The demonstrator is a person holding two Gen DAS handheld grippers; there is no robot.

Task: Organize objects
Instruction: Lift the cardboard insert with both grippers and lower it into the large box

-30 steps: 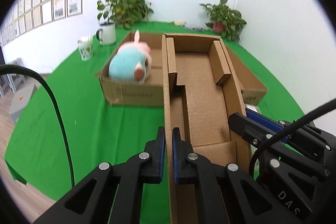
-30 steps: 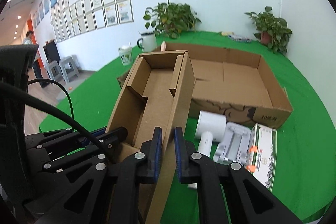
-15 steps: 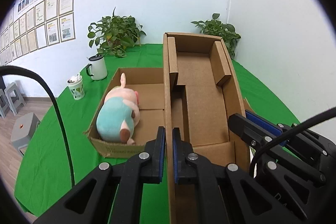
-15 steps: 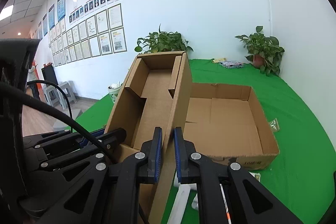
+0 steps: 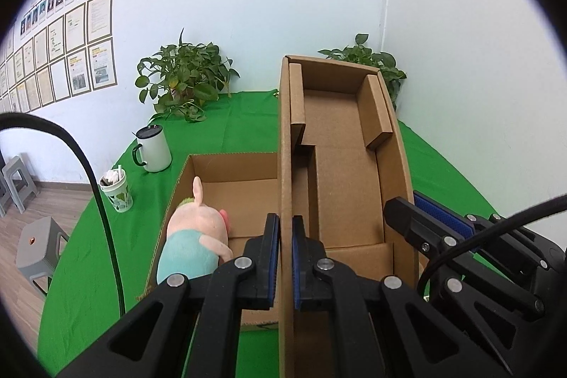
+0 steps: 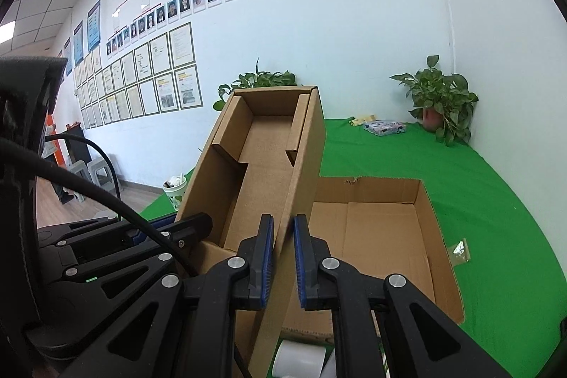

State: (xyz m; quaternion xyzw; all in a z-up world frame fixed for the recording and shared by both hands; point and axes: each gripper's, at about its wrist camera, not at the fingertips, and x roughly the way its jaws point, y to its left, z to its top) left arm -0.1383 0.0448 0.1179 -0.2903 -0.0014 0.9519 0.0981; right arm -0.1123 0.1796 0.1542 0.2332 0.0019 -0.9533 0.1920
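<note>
Both grippers are grasping the narrow cardboard box (image 5: 340,172): left gripper (image 5: 285,257) clamping its left wall, right gripper (image 6: 283,257) its right wall. Its long axis is pointing toward 12 o'clock, hanging above the open carton (image 6: 382,229).

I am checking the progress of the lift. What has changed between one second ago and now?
The small box, clamped on its side walls by the left gripper and the right gripper, has been raised and carried over the big box; the table now sits lower in both views. Nothing was taken or released. The pig toy stays in the big box, and both jaws stay shut.
</note>
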